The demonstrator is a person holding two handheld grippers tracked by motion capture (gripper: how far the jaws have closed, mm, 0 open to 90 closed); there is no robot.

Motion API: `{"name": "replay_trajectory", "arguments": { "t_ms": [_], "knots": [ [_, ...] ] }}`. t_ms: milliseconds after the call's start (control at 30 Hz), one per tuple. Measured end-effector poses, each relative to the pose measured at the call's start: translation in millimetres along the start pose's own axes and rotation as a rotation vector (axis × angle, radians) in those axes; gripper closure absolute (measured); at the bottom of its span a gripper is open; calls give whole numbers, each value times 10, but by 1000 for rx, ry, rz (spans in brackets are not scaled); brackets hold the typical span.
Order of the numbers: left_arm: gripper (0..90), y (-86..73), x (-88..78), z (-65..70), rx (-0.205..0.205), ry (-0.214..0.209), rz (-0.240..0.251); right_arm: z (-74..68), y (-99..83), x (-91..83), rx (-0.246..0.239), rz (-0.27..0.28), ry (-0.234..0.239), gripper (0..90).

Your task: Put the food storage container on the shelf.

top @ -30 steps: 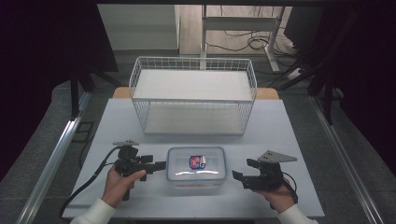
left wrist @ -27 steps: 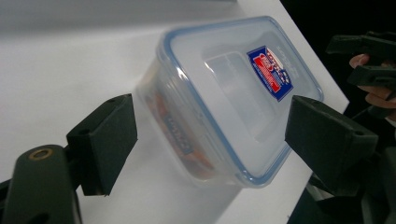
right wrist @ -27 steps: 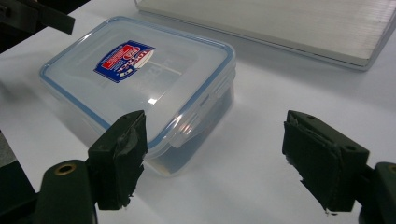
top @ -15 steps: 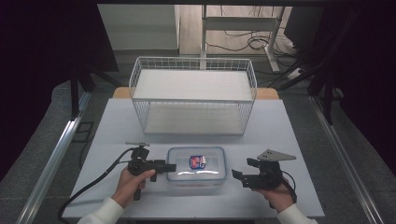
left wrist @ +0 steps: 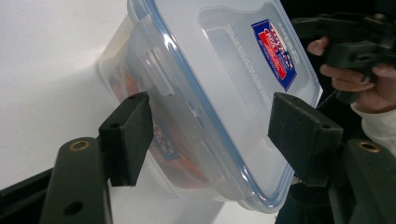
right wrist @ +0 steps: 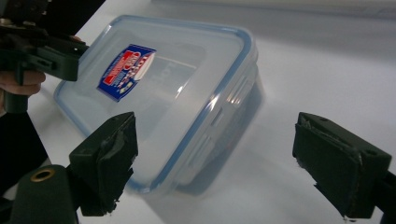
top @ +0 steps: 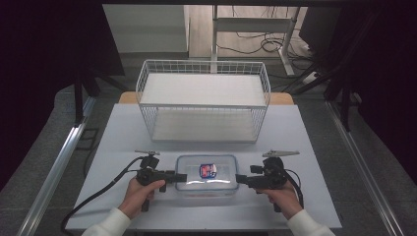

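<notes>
Both grippers are closing in on the clear lidded container (top: 207, 174), which sits flat on the white table (top: 314, 147) at about six o'clock from the wire basket (top: 203, 98). The left gripper (top: 181, 177) comes in from nine o'clock, and it has moved inward since a second ago, when it stood off from the box; now its jaws straddle the container's end with the side latch (left wrist: 154, 70) between them. Those jaws have just been closing, but in the left gripper view the pads (left wrist: 128, 135) stand just clear of the plastic, so this is no grip yet. Over at three o'clock the right gripper (top: 239, 179) has edged closer too, its jaws have just been opening and stand wide, with the container's near corner just entering the gap between them. The lid with its red and blue label (right wrist: 126, 71) looks snapped on. My read: the left side is about to clamp, the right needs a little more approach before a two-handed lift.
</notes>
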State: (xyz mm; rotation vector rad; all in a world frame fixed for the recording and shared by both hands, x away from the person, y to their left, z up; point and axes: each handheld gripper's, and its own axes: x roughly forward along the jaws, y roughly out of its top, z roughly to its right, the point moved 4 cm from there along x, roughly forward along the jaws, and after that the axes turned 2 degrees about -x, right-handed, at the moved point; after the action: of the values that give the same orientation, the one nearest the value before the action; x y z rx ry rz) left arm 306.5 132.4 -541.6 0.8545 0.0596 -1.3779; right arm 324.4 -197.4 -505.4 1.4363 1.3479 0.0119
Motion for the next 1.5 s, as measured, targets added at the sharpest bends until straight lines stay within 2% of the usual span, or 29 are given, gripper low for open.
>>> {"name": "replay_trajectory", "arguments": {
  "t_ms": [267, 500, 667, 767, 867, 1100, 1267, 1500],
  "knots": [
    [316, 0, 0, 0, 1, -2, 2, 57, 76, 332, 98, -74, 97, 127],
    [316, -1, 1, 0, 1, -2, 3, 61, 62, 380, 119, -92, 123, 141],
    [317, 0, 2, 1, 1, -1, 5, 33, 47, 406, 150, -110, 166, 181],
    [316, 3, 4, -3, 0, -4, 4, 29, 47, 394, 163, -105, 161, 209],
    [319, 4, 3, 0, 0, -3, 6, 44, 54, 340, 185, -96, 161, 295],
    [350, -3, -31, 28, 11, 4, 13, 69, 48, 288, 234, -80, 183, 367],
    [395, -13, -71, 68, 19, 11, 31, 28, 44, 238, 203, -65, 170, 393],
    [461, -31, -141, 149, 21, 14, 63, -47, 28, 153, 196, -42, 150, 431]
  ]
}}
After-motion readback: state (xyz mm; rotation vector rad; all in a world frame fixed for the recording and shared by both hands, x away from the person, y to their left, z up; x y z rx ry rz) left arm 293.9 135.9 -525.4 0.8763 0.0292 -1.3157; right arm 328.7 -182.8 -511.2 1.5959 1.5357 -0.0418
